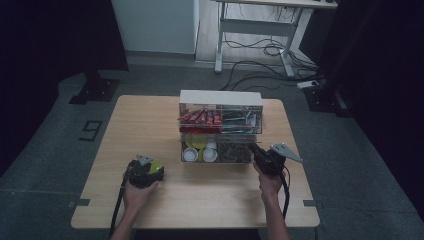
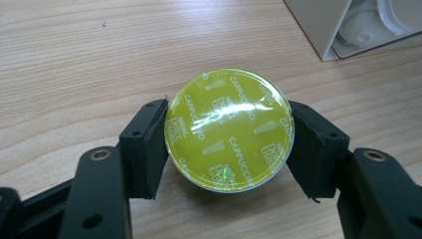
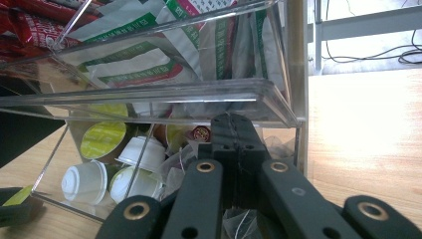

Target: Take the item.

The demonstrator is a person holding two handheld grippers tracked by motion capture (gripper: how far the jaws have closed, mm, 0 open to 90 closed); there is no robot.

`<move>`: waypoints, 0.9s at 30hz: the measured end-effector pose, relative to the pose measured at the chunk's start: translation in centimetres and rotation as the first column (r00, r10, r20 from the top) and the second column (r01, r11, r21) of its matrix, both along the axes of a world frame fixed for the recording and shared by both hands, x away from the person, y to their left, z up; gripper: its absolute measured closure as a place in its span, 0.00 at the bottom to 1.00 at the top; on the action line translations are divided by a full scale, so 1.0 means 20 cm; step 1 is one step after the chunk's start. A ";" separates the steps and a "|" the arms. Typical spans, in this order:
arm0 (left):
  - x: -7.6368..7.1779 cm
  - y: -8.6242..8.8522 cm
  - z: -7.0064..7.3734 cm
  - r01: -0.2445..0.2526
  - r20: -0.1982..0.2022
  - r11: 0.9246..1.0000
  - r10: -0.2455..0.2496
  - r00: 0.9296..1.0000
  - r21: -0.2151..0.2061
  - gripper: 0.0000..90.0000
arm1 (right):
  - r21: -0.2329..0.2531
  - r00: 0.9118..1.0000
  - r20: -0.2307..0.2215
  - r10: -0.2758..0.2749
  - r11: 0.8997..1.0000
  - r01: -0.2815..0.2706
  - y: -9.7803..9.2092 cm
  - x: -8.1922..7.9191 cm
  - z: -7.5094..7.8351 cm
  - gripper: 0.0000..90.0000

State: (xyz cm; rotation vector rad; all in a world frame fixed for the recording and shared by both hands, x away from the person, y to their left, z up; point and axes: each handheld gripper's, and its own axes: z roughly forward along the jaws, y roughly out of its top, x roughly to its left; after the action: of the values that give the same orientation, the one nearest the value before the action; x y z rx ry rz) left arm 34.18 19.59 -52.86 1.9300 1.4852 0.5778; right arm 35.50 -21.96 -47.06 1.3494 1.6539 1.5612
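On the tabletop [image 1: 210, 200], seen from above, the left gripper [image 1: 150, 170] clasps a green capsule [image 1: 156, 166] near the clear organizer [image 1: 220, 131].

Left gripper view: capsule [image 2: 229, 129] pinched between both jaws.

Right gripper view: jaws pressed together inside the organizer's [image 3: 278, 99] lower bin; whether they hold anything I cannot tell. Judging by this, sorting is underway; next, carry the capsule to the capsule bin.

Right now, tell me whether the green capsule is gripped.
Gripped: the left gripper is shut on the green capsule, both pads against its rim.

Green capsule [image 2: 229, 129] (Cappuccino, seemingly) between fingers [image 2: 144, 147]
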 end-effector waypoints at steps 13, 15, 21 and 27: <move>-0.06 0.02 0.06 0.024 0.059 0.999 -0.021 0.998 -0.036 0.34 | 0.007 1.000 0.002 0.001 1.000 -0.001 -0.01 0.00 0.00 0.99; -0.07 0.03 0.07 0.026 0.062 0.999 -0.023 0.998 -0.041 0.34 | 0.007 1.000 0.001 0.001 1.000 -0.001 -0.01 0.00 0.00 0.99; -0.14 0.05 0.09 0.033 0.090 0.998 -0.027 0.996 -0.062 0.35 | 0.003 1.000 -0.004 -0.001 1.000 0.001 -0.01 -0.01 0.00 0.99; -0.20 0.08 0.07 0.020 0.116 0.996 -0.010 0.993 -0.084 0.36 | -0.004 1.000 -0.005 -0.002 1.000 0.002 -0.01 -0.01 0.00 0.99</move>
State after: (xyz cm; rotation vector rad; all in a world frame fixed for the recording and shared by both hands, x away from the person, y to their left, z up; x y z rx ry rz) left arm 30.21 21.17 -51.51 1.8104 1.3989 0.6002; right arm 35.21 -22.11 -47.14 1.3531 1.6573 1.5537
